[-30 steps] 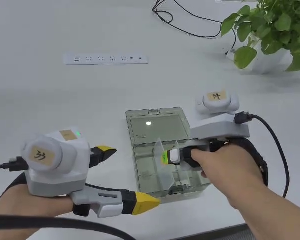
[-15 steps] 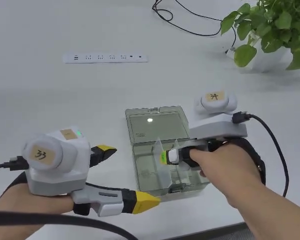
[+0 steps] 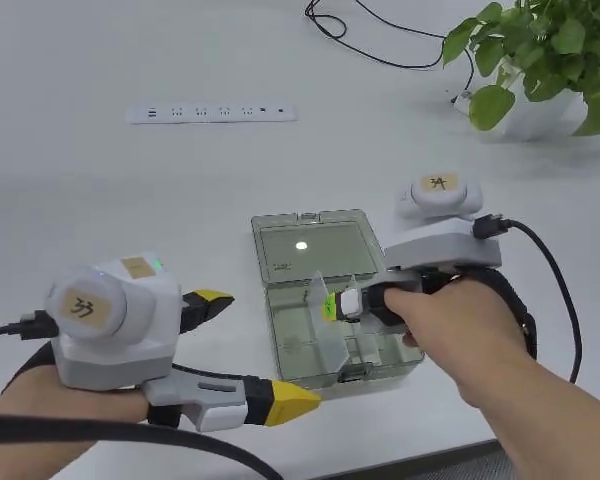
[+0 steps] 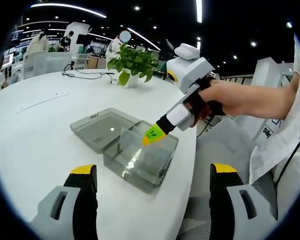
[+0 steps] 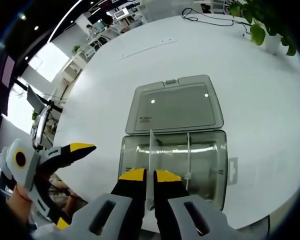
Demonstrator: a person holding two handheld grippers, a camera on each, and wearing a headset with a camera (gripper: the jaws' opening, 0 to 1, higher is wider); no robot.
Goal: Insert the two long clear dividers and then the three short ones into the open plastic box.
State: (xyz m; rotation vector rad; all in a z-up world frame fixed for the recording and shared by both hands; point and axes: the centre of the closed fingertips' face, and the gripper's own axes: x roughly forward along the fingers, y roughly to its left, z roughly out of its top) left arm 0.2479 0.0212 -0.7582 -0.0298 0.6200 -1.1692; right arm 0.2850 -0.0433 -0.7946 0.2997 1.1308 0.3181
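Note:
The clear plastic box (image 3: 280, 335) lies open near the table's front edge, its lid (image 3: 315, 250) flat behind it. My right gripper (image 3: 330, 308) is shut on a clear divider (image 3: 322, 338) that stands on edge in the tray's left half. From the right gripper view, its jaws (image 5: 150, 176) pinch the near end of that divider (image 5: 150, 147), and a second divider (image 5: 188, 155) stands in the tray to its right. My left gripper (image 3: 250, 350) hangs open left of the box, holding nothing. The left gripper view shows the box (image 4: 140, 162) and the right gripper (image 4: 152, 134).
A white power strip (image 3: 210, 114) lies at the far left. A potted plant (image 3: 550, 50) stands at the back right, with a black cable (image 3: 380, 45) beside it. The table's front edge (image 3: 400, 455) runs just below the box.
The right gripper stays shut on the divider over the tray, shifted only slightly. The left gripper has not moved.

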